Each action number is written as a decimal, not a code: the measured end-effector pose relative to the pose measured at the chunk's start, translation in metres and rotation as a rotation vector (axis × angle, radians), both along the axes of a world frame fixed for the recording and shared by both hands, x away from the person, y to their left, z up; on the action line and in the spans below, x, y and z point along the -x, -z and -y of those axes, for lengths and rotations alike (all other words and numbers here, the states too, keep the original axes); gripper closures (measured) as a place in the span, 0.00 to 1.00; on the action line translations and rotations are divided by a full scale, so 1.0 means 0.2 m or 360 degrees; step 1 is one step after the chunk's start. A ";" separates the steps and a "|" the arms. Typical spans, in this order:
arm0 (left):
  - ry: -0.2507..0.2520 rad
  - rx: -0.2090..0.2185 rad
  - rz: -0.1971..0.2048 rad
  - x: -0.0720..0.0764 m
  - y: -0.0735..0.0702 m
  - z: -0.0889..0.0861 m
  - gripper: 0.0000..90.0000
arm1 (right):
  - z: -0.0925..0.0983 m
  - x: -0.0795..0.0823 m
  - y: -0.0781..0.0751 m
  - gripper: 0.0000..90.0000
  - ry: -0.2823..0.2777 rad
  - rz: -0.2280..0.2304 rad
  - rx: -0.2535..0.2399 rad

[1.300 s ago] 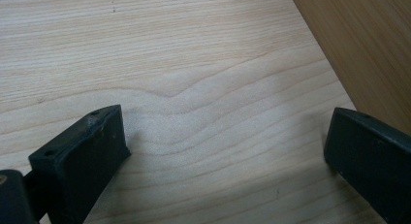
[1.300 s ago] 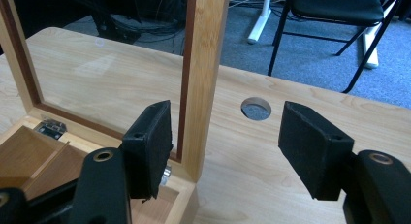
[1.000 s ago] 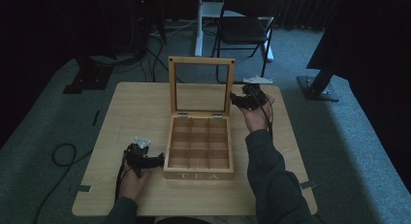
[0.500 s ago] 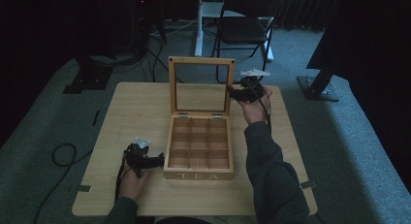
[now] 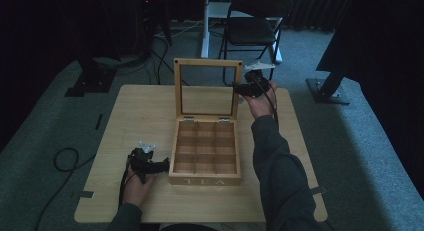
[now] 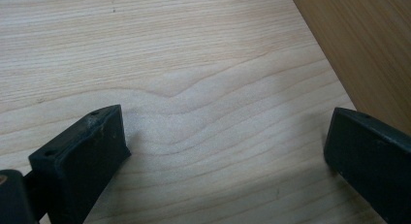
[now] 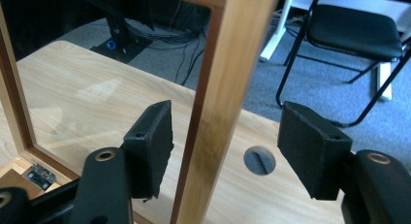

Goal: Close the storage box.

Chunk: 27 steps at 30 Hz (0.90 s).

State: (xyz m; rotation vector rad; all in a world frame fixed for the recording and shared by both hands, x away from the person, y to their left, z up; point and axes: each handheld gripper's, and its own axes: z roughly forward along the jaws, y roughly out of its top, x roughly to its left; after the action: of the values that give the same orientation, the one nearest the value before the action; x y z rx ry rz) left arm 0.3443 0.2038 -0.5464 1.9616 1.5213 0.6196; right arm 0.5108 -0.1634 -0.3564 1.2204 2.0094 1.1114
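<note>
Wooden lid stands between the closing right tool's jaws, untouched, at centre frame; left tool released.

The high view looks forward and down from above the person's side, taking in the whole bench at mid-frame, with floor and a chair along the top. The tea box sits at centre, its lid standing upright above it.

The left gripper view sits very close to the bench, looking down along its own jaws at bare wood grain; the box wall fills the upper right corner.

The right gripper view looks level across the bench at close range, the lid frame running vertically through mid-frame between its jaws. It shares the chair, upper right, and the floor with the high view.
</note>
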 end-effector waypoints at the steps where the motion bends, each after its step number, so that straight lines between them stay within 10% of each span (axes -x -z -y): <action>1: 0.0000 0.0000 0.0000 0.00 0.00 0.00 0.02 | 0.00 -0.01 0.00 0.41 -0.0013 -0.0007 -0.0004; 27: 0.0012 -0.0007 -0.0004 0.00 0.00 0.00 0.02 | -0.02 -0.14 -0.03 0.53 -0.0167 -0.0040 -0.0185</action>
State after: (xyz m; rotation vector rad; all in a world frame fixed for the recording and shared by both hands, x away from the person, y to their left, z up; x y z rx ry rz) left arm 0.3435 0.2042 -0.5462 1.9710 1.5145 0.6181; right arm 0.5382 -0.1601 -0.3494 1.2033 2.0733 1.2852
